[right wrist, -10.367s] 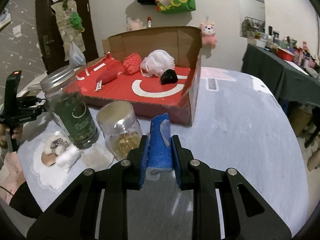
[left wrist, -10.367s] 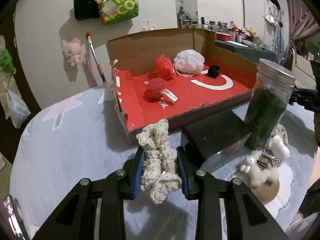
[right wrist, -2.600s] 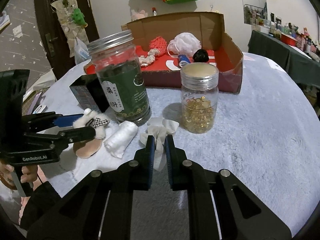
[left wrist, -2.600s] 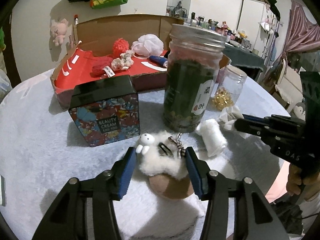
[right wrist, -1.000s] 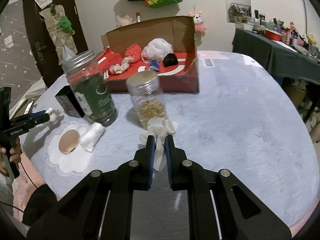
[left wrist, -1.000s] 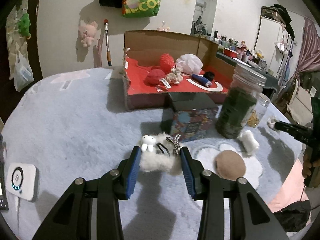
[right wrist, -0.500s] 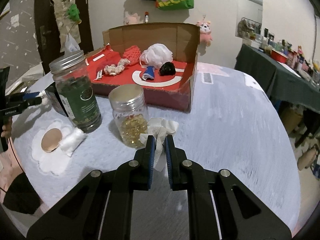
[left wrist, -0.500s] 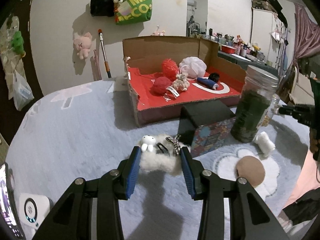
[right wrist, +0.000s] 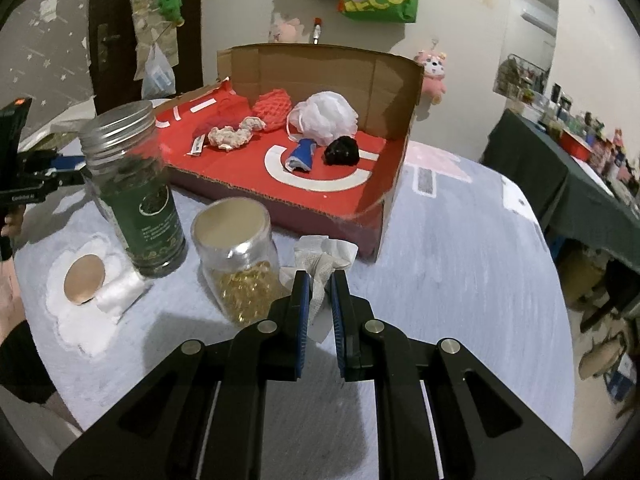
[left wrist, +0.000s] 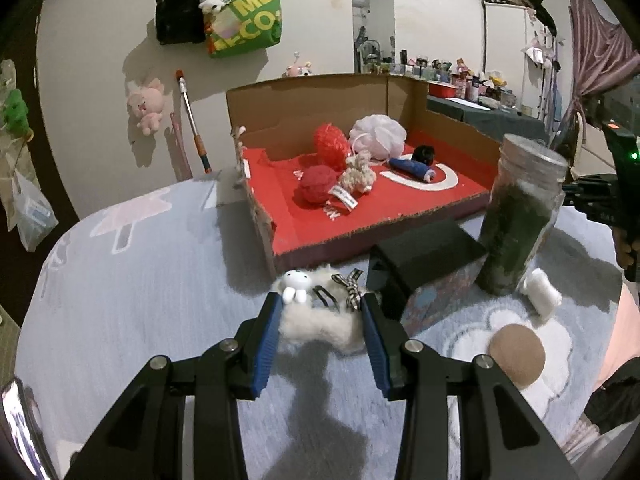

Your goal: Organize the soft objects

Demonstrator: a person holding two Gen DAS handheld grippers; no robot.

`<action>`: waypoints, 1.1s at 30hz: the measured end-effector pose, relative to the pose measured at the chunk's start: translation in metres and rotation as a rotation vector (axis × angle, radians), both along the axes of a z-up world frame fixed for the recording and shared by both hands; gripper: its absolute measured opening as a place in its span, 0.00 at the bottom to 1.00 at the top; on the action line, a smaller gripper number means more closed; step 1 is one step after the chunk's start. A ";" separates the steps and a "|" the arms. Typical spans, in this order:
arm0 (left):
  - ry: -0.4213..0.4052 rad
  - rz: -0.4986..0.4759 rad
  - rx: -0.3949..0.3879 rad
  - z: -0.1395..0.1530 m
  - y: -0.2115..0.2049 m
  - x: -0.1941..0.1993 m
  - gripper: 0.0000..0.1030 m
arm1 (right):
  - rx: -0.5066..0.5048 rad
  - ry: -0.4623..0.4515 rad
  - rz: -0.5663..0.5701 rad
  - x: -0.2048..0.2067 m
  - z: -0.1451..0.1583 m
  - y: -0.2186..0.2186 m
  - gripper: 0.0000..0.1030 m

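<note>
My left gripper (left wrist: 320, 308) is shut on a fluffy white plush with a small bunny and a checked bow (left wrist: 316, 312), held just in front of the near wall of the red-lined cardboard box (left wrist: 280, 236). My right gripper (right wrist: 319, 280) is shut on a crumpled white cloth (right wrist: 324, 258), close to the box's front right corner (right wrist: 384, 216). Inside the box lie a red mesh ball (left wrist: 330, 145), a white bath pouf (left wrist: 378, 136), a cream knit piece (left wrist: 358, 176), a blue roll (left wrist: 412, 167) and a black puff (right wrist: 342, 151).
On the grey table stand a dark green jar (right wrist: 136, 192), a jar of golden capsules (right wrist: 240, 264) and a black tin box (left wrist: 424, 268). A white flower mat (right wrist: 80, 312) carries a brown puff (right wrist: 85, 279) and a white roll (right wrist: 120, 292).
Both grippers have moved closer to the cardboard box, each still holding its item. The left gripper has swung to face the box's near left corner.
</note>
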State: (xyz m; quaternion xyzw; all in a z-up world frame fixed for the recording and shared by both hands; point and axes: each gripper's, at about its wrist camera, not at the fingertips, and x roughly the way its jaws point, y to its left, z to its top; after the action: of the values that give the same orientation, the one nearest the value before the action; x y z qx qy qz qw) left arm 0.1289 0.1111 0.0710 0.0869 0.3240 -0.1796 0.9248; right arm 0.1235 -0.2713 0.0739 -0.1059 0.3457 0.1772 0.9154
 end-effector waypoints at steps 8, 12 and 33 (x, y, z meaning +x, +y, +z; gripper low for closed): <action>-0.016 -0.030 -0.022 0.022 -0.002 0.014 0.41 | 0.030 -0.003 0.047 0.018 0.014 0.002 0.10; -0.014 -0.054 -0.045 0.034 -0.008 0.024 0.41 | 0.058 0.003 0.078 0.027 0.023 0.005 0.10; 0.302 -0.009 0.045 0.011 -0.067 0.137 0.41 | -0.122 0.284 0.044 0.134 0.005 0.059 0.10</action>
State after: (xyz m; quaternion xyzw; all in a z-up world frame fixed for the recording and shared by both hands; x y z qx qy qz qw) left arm 0.2662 0.0438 0.0823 0.0810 0.4631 -0.1875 0.8625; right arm 0.2579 -0.2127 0.0792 -0.1425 0.4793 0.1891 0.8451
